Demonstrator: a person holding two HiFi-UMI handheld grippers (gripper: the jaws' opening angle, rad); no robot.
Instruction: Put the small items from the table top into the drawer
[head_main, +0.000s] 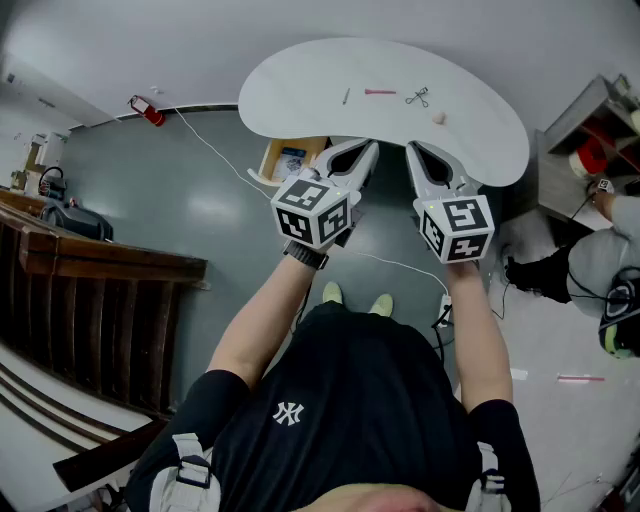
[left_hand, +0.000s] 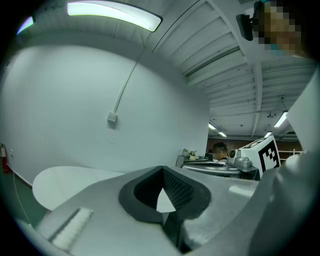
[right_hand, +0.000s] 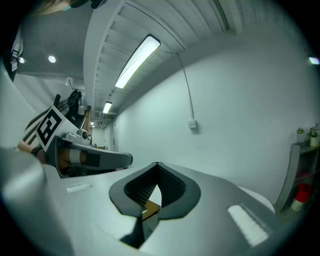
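Observation:
On the white kidney-shaped table (head_main: 300, 90) lie several small items: a thin grey piece (head_main: 346, 96), a pink stick (head_main: 380, 91), a small dark scissor-like tool (head_main: 418, 97) and a beige lump (head_main: 438, 117). An open wooden drawer (head_main: 272, 160) sticks out under the table's near left edge, with something blue and white inside. My left gripper (head_main: 370, 148) (left_hand: 162, 169) is held above the floor just short of the table edge, jaws shut on nothing. My right gripper (head_main: 411, 148) (right_hand: 157, 165) hangs beside it, also shut and empty. Both gripper views look up at wall and ceiling.
A red fire extinguisher (head_main: 148, 110) lies by the wall at the left, with a white cable (head_main: 215, 155) running across the floor. Dark wooden steps (head_main: 90, 260) are at the left. A shelf (head_main: 585, 130) and a seated person (head_main: 600, 265) are at the right.

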